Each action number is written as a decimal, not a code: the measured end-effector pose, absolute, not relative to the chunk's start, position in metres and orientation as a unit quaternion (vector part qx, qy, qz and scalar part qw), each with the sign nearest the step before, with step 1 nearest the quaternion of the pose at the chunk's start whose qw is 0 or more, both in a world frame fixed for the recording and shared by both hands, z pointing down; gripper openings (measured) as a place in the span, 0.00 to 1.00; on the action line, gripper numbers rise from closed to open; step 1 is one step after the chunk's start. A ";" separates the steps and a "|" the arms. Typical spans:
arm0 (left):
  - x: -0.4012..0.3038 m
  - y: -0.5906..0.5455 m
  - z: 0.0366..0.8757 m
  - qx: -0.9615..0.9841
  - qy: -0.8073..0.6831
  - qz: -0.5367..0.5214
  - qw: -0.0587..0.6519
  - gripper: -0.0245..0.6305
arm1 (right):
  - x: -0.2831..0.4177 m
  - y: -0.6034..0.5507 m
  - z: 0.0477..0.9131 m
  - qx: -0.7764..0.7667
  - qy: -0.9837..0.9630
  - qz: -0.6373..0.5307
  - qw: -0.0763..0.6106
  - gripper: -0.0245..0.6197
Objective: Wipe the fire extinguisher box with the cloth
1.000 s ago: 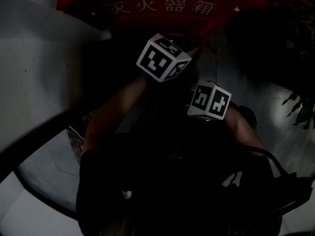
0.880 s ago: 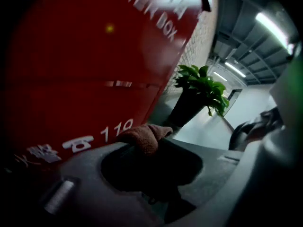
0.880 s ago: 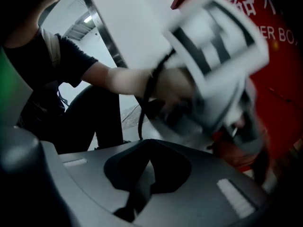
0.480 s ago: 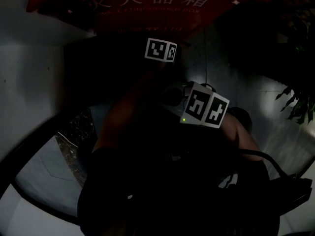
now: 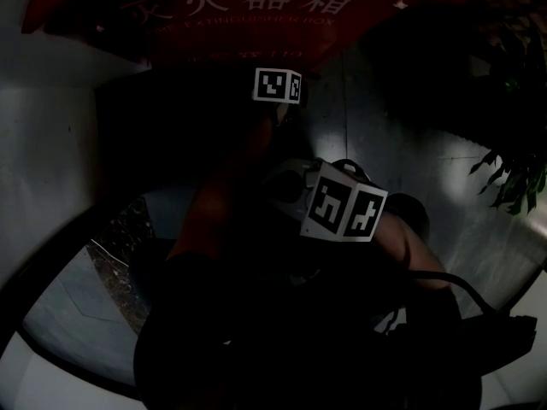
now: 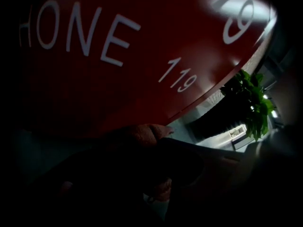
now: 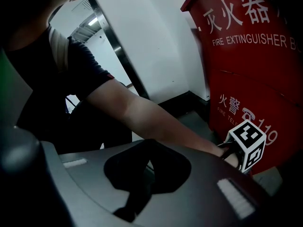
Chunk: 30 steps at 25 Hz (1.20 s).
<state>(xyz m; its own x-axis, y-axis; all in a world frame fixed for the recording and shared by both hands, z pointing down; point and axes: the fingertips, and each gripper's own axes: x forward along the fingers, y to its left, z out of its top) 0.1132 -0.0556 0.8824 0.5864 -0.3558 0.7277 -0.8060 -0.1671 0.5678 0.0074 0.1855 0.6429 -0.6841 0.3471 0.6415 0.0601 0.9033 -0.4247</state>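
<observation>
The head view is almost black. Of my left gripper (image 6: 156,164) it shows little but the marker cube (image 5: 278,85), up at the red fire extinguisher box (image 5: 239,7). In the left gripper view my fingers are dim shapes closed on the bunched cloth (image 6: 142,135), just under the box's printed 119; whether it touches I cannot tell. My left forearm (image 7: 142,117) stretches toward the box. My right gripper (image 7: 144,145) sits lower, its fingers (image 7: 199,174) together and empty.
</observation>
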 end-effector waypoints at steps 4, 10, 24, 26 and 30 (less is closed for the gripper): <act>0.110 -0.060 0.876 0.729 -0.405 0.221 0.506 0.20 | 0.003 0.185 0.634 -0.120 -0.903 0.183 0.370 0.04; 0.103 -0.060 0.834 0.738 -0.407 0.179 0.507 0.20 | 0.006 0.192 0.632 -0.136 -0.902 0.178 0.369 0.04; 0.116 -0.063 0.676 0.818 -0.355 0.093 0.444 0.20 | -0.007 0.199 0.630 -0.160 -0.899 0.161 0.375 0.04; 0.113 -0.062 0.663 0.825 -0.352 0.091 0.433 0.20 | -0.009 0.202 0.627 -0.168 -0.899 0.161 0.371 0.04; 0.110 -0.062 0.639 0.839 -0.339 0.086 0.418 0.20 | -0.010 0.209 0.625 -0.182 -0.896 0.158 0.373 0.04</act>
